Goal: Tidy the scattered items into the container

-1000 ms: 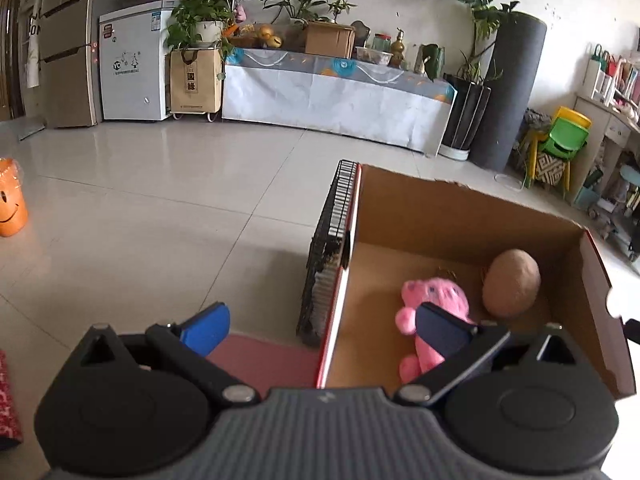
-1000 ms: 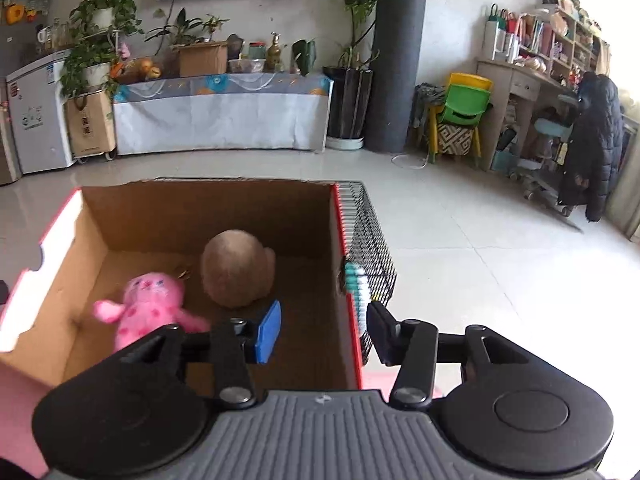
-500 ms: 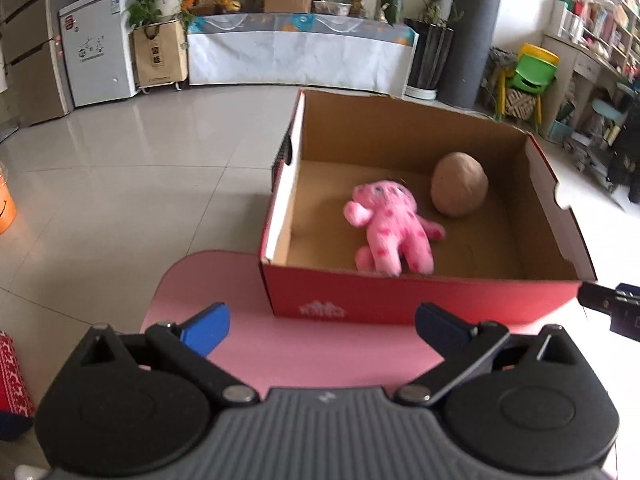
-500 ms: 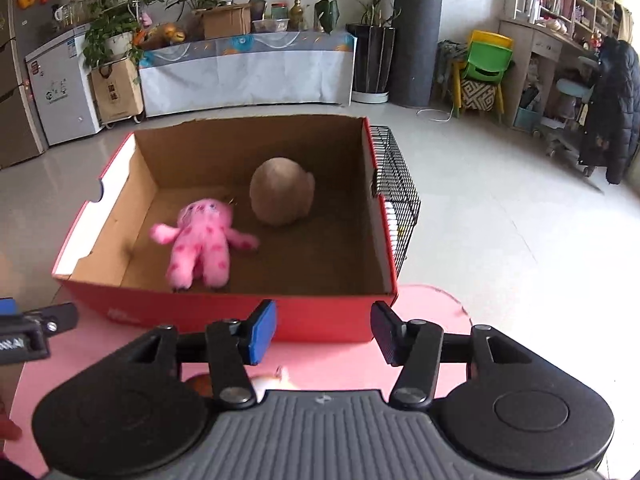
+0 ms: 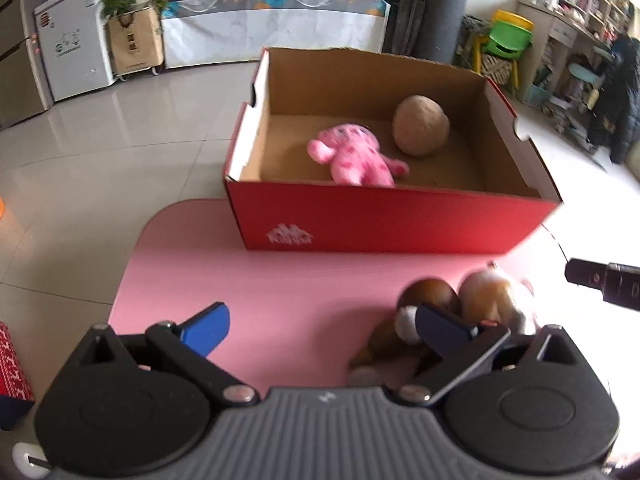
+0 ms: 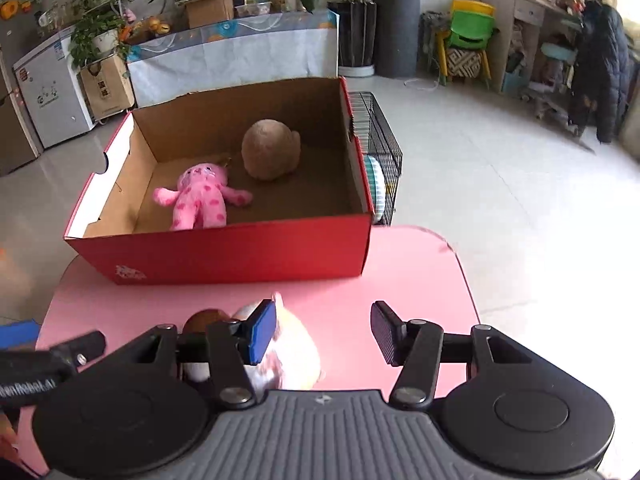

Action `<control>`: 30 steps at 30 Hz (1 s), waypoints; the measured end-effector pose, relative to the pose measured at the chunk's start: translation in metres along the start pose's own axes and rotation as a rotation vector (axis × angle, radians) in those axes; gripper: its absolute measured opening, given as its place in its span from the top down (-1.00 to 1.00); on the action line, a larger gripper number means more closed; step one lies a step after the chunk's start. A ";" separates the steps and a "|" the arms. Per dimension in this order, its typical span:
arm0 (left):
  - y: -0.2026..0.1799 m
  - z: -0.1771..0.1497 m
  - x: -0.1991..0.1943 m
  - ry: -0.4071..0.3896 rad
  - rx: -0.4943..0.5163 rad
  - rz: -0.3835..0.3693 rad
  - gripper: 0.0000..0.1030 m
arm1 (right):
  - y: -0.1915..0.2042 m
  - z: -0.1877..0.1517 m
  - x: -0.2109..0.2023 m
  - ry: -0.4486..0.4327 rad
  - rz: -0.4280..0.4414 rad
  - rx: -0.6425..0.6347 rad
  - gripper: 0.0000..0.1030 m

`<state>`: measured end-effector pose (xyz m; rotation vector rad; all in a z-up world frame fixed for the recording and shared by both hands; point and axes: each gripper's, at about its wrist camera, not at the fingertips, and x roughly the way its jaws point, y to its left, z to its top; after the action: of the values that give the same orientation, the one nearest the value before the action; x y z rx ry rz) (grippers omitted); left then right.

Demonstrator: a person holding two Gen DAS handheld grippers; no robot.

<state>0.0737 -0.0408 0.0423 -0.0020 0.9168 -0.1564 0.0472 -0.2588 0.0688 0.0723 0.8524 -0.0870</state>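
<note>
A red cardboard box stands on a pink table. Inside it lie a pink spotted plush and a round brown plush. Close in front of the box, on the table, a brown toy and an orange-and-white plush lie together, blurred. My left gripper is open, its right finger over the brown toy. My right gripper is open; the orange-and-white plush lies under its left finger, partly in the gap, unpressed.
A black wire cage stands behind the box's right side. A red patterned object shows at the left edge, off the table. Tiled floor surrounds the table, with furniture and plants along the far wall.
Both grippers have drawn back from over the box toward the table's near side. The brown and orange-and-white toys have come into view under the fingers. Neither gripper's jaws have visibly changed.
</note>
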 end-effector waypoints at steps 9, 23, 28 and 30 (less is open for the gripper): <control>-0.025 -0.028 -0.004 0.040 0.090 -0.039 -0.99 | -0.017 -0.016 -0.005 0.056 0.003 0.079 -0.03; -0.033 -0.061 -0.001 0.164 0.112 -0.009 -0.99 | -0.009 -0.050 -0.008 0.149 -0.048 0.032 -0.03; -0.033 -0.069 -0.004 0.174 0.125 0.022 -0.99 | -0.002 -0.059 -0.010 0.162 -0.053 -0.005 -0.03; -0.033 -0.071 -0.006 0.176 0.122 0.022 -0.99 | 0.000 -0.061 -0.011 0.165 -0.052 -0.016 -0.03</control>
<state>0.0095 -0.0680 0.0060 0.1367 1.0816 -0.1940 -0.0062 -0.2519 0.0371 0.0425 1.0198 -0.1246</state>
